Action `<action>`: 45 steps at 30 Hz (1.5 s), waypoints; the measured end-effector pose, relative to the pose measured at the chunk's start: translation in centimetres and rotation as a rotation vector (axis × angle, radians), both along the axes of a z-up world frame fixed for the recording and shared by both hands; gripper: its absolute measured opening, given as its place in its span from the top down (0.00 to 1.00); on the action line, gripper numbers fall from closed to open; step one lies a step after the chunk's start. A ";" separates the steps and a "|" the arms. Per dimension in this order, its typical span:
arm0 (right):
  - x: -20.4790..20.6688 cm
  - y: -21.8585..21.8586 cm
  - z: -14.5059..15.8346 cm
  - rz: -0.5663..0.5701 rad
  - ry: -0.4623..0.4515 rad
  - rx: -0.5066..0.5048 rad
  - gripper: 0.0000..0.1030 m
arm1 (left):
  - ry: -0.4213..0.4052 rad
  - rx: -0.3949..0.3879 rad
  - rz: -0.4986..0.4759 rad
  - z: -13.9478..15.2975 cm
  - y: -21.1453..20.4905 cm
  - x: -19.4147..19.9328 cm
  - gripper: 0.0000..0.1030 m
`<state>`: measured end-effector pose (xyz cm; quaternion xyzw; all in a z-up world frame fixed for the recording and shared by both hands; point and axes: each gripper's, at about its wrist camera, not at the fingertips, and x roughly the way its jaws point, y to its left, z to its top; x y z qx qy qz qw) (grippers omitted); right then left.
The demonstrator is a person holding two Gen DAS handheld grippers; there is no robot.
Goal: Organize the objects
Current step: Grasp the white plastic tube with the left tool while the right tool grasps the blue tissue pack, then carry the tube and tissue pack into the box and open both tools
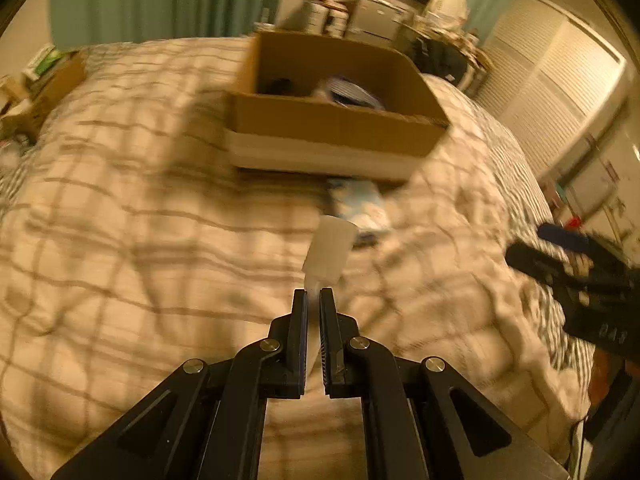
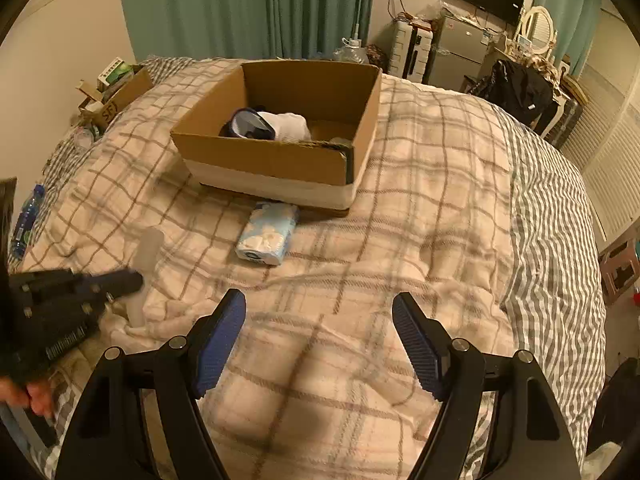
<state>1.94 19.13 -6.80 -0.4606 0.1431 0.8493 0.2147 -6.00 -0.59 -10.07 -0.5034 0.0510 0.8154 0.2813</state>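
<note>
My left gripper (image 1: 314,294) is shut on a white translucent bottle-like object (image 1: 330,254) and holds it above the plaid bedspread, short of the cardboard box (image 1: 336,128). The view is blurred by motion. In the right wrist view the left gripper (image 2: 132,280) and that white object (image 2: 146,254) show at the left. My right gripper (image 2: 320,308) is open and empty over the bed. A pale blue tissue pack (image 2: 268,236) lies in front of the box (image 2: 276,164), which holds goggles (image 2: 250,124) and a white cloth item (image 2: 290,124).
The bed's plaid cover (image 2: 420,208) fills most of the view. A water bottle (image 2: 26,220) and a small open carton (image 2: 116,96) lie at the left edge. Green curtains, a fridge and a dresser stand behind the bed.
</note>
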 end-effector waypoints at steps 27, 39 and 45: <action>-14.1 0.4 -12.4 0.038 -0.129 -0.076 0.32 | -0.041 -0.021 0.161 -4.4 -2.0 -8.1 0.96; -7.0 -1.9 -4.9 0.069 0.026 -0.056 0.53 | 0.048 0.007 0.145 1.5 -1.4 -3.5 0.96; -2.6 -2.4 0.1 0.054 0.100 -0.024 0.54 | 0.113 0.046 0.120 5.6 -0.5 -0.5 0.96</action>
